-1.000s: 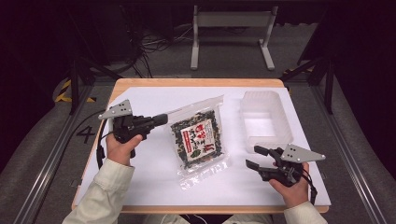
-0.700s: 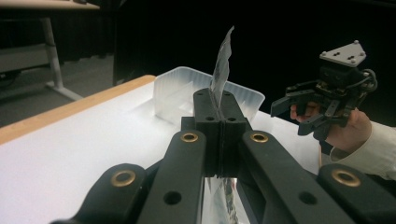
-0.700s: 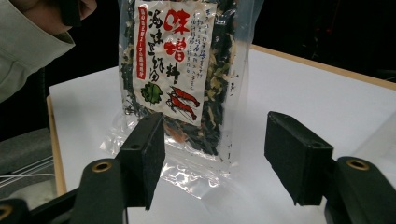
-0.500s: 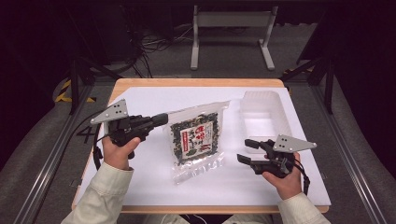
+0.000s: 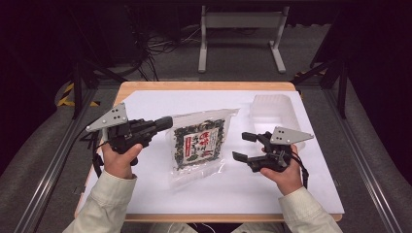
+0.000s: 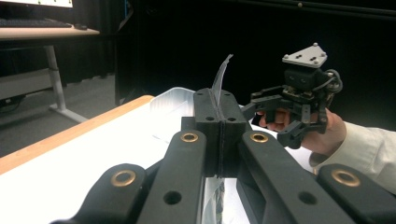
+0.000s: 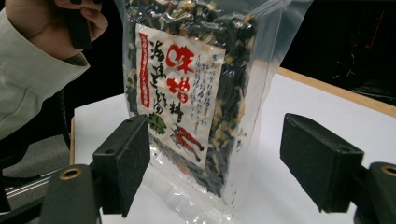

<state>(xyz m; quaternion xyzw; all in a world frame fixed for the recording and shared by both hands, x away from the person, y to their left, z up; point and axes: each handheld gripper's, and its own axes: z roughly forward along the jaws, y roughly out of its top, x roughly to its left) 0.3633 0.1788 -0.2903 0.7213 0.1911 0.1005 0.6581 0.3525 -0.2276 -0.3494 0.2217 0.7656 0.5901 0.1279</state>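
A clear bag of dried seaweed mix (image 5: 199, 143) with a white and red label hangs tilted over the white sheet, its lower end touching the sheet. My left gripper (image 5: 167, 121) is shut on the bag's top left edge. In the left gripper view the film (image 6: 222, 74) sticks up from between the closed jaws of my left gripper (image 6: 217, 112). My right gripper (image 5: 241, 146) sits just right of the bag, and its jaws have just been opening. The right gripper view shows the bag (image 7: 187, 84) ahead of the right gripper (image 7: 219, 163), with neither pad touching it.
An empty clear plastic tray (image 5: 272, 109) stands at the back right of the white sheet (image 5: 145, 194). The wooden table edge (image 5: 204, 86) runs along the back. A metal frame and cables lie on the floor beyond.
The bag has risen from lying flat to hanging from the left gripper, which lifted a little. The right gripper moved left and up toward the bag and its jaws spread wider.
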